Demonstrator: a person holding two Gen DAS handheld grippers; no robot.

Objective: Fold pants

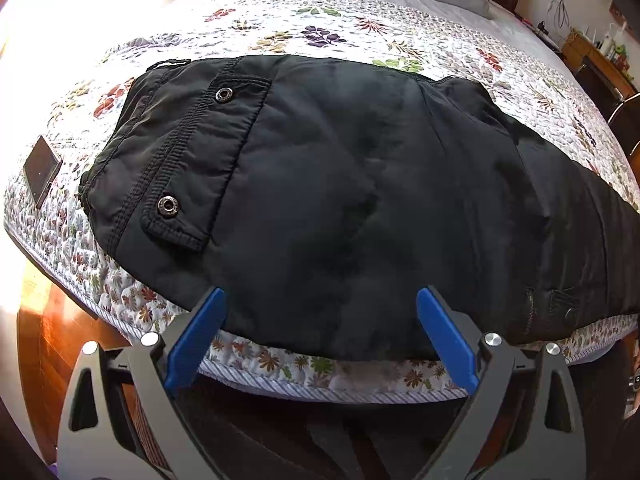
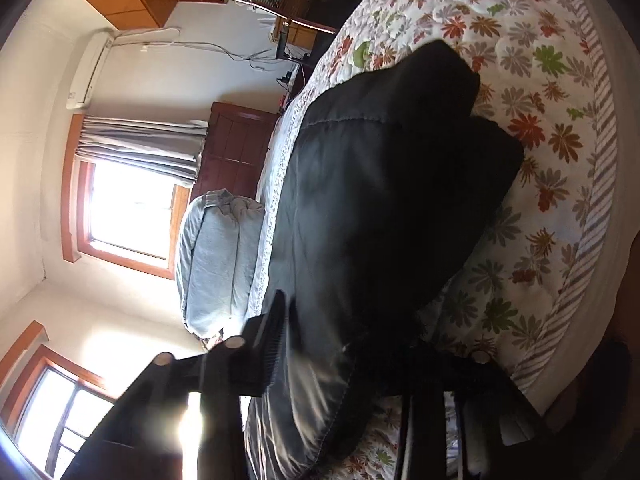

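Left wrist view: your left gripper (image 1: 320,320) is hovering with fingers wide apart and holding nothing, just over the near edge of the black pants (image 1: 340,184) lying on the quilted bed (image 1: 320,376). Your right gripper (image 2: 360,364) is pinching the pants' hem. The slippery fabric may be sliding out if you are pulling quickly. No readable writing is showing.
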